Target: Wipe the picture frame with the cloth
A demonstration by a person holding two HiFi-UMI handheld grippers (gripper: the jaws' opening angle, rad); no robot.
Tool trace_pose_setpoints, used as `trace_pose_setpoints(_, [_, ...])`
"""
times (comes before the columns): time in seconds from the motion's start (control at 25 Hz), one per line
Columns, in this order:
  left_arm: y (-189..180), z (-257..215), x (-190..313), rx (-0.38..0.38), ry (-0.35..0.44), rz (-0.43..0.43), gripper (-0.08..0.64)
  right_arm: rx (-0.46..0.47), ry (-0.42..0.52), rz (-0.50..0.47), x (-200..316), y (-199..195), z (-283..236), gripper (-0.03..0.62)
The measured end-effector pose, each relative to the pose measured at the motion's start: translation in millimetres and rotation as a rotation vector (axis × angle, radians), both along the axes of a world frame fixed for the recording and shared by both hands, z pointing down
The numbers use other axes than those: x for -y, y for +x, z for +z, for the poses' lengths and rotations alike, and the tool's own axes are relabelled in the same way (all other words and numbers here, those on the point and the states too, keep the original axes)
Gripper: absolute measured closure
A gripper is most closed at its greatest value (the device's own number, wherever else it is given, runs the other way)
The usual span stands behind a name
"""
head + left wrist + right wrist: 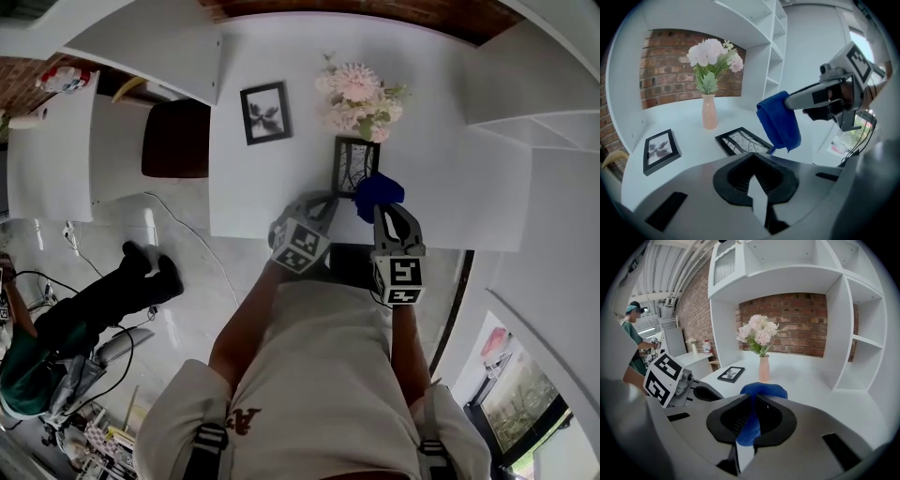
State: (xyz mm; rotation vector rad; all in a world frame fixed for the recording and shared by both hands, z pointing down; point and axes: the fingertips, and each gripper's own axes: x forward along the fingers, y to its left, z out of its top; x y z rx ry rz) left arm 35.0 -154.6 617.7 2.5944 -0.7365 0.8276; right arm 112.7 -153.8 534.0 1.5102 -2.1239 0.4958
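A black picture frame (355,166) with a line drawing lies flat on the white desk (450,178); in the left gripper view this frame (740,140) sits just past my jaws. My right gripper (380,208) is shut on a blue cloth (379,190), which hangs a little above the frame's right edge. The left gripper view catches the cloth (780,124) drooping from the right gripper (788,101). The cloth (761,390) bulges between the shut jaws of the right gripper (752,398). My left gripper (330,199) is shut on nothing, near the frame's left side.
A second black frame (265,112) lies farther left on the desk. A pink vase of flowers (361,98) stands behind the near frame. White shelves (525,122) wall the desk's right side. A dark chair (176,139) is at the left, a person (635,329) beyond.
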Motion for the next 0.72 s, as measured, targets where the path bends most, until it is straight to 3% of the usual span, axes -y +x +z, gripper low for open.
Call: trace_pose_setpoints(0.72, [4,41,8,0.096,-0.071,0.022,0.565,0.055,-0.057,-0.060,21,-28,33,0.569])
